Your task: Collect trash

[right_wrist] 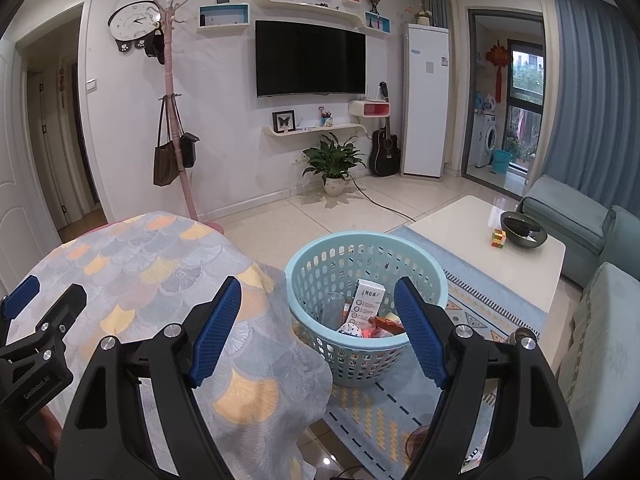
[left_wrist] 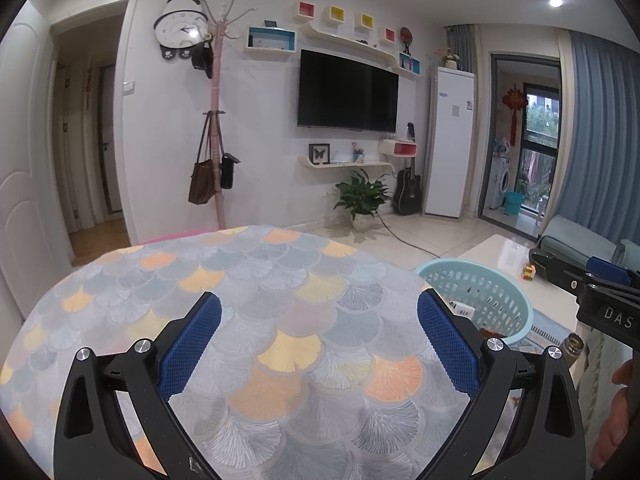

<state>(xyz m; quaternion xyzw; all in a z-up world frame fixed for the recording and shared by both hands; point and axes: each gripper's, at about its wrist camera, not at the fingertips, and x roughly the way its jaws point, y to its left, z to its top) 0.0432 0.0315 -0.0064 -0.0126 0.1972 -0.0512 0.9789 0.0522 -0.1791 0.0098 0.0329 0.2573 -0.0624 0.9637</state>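
A light blue plastic basket (right_wrist: 366, 308) stands on the rug beside the table. It holds trash: a white carton (right_wrist: 366, 300), red wrappers (right_wrist: 384, 326) and other bits. My right gripper (right_wrist: 318, 300) is open and empty, just above and in front of the basket. My left gripper (left_wrist: 320, 312) is open and empty over the tablecloth (left_wrist: 240, 320). The basket also shows at the right of the left wrist view (left_wrist: 486, 300). I see no trash on the tablecloth.
The round table wears a fan-pattern cloth (right_wrist: 160, 272). A white coffee table (right_wrist: 480, 240) carries a dark bowl (right_wrist: 523, 229) and a cube puzzle (right_wrist: 498, 238). A blue sofa (right_wrist: 600, 300) is at the right. A patterned rug (right_wrist: 480, 320) lies under the basket.
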